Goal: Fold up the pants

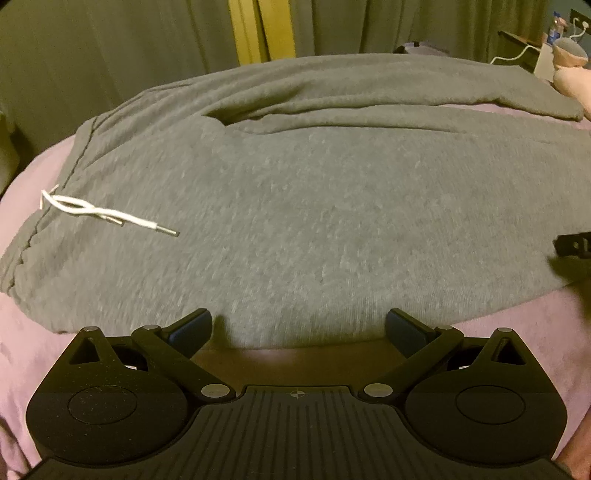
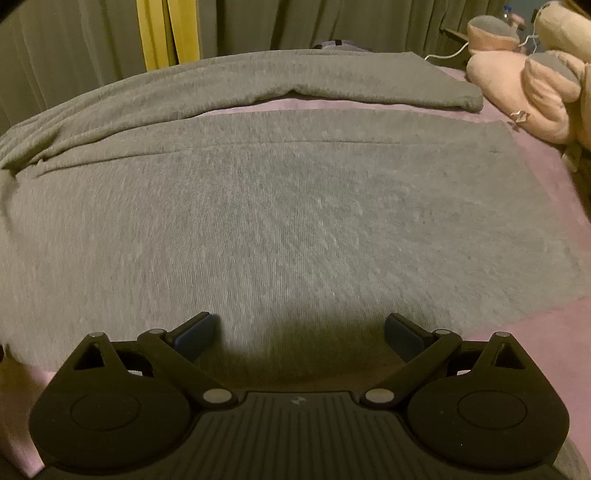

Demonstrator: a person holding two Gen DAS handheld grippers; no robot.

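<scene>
Grey sweatpants lie spread flat on a pink bed cover, waistband to the left with a white drawstring on top. My left gripper is open and empty, hovering at the near edge of the pants by the hip. In the right wrist view the near leg lies flat and the far leg lies behind it, cuffs to the right. My right gripper is open and empty over the near edge of the near leg. The tip of the right gripper shows in the left wrist view.
Pink plush toys lie at the bed's far right corner. Grey curtains with a yellow strip hang behind the bed. A white cable and a small shelf stand at the far right.
</scene>
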